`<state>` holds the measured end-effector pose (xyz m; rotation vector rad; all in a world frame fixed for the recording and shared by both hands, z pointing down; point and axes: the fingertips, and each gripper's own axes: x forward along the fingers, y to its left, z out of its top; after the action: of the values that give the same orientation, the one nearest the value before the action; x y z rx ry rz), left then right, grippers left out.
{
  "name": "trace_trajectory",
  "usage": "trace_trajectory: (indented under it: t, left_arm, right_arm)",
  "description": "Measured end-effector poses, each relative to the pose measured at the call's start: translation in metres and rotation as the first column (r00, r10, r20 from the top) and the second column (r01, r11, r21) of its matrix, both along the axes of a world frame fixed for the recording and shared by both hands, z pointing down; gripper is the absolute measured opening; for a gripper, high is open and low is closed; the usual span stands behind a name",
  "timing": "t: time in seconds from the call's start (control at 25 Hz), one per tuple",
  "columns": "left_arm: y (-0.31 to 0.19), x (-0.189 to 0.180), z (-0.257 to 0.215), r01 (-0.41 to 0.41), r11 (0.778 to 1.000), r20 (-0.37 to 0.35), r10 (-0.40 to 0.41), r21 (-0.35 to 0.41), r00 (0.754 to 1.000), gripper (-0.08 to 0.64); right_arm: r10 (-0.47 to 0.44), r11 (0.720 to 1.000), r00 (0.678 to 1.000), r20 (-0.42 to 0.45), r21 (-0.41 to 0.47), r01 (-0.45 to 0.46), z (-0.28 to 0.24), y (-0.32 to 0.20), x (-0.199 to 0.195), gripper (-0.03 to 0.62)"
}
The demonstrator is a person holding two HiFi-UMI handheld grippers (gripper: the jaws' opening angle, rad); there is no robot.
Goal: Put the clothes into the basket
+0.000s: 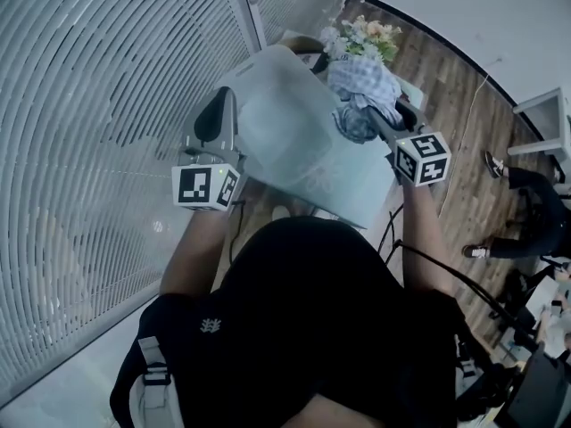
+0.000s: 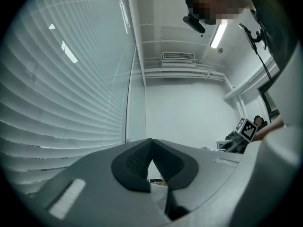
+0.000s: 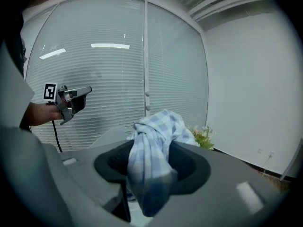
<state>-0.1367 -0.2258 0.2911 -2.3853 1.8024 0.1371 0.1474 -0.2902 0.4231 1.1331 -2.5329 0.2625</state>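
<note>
My right gripper (image 1: 379,119) is shut on a blue-and-white checked cloth (image 1: 361,83) and holds it up over the far side of a pale table (image 1: 294,150). In the right gripper view the cloth (image 3: 154,136) bunches between the dark pads (image 3: 189,167) and hangs down in front of them. My left gripper (image 1: 227,96) is raised at the left beside the blinds. Its jaws meet at the tips with nothing between them (image 2: 151,143). No basket is clearly visible in any view.
White slatted blinds (image 1: 98,105) fill the left side. A bunch of flowers (image 1: 361,34) stands beyond the table. At the right, a seated person (image 1: 526,212) is on the wooden floor (image 1: 464,105), with white furniture (image 1: 549,114) nearby.
</note>
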Motion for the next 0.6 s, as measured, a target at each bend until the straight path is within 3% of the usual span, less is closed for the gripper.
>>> trace_trajectory:
  t: [0.6]
  left_arm:
    - [0.05,-0.062,-0.019,0.152,0.988,0.003,-0.152,0.011,0.988,0.006]
  right_arm:
    - [-0.161,0.987,0.987,0.011,0.006,0.161,-0.013,0.014,-0.083,0.213]
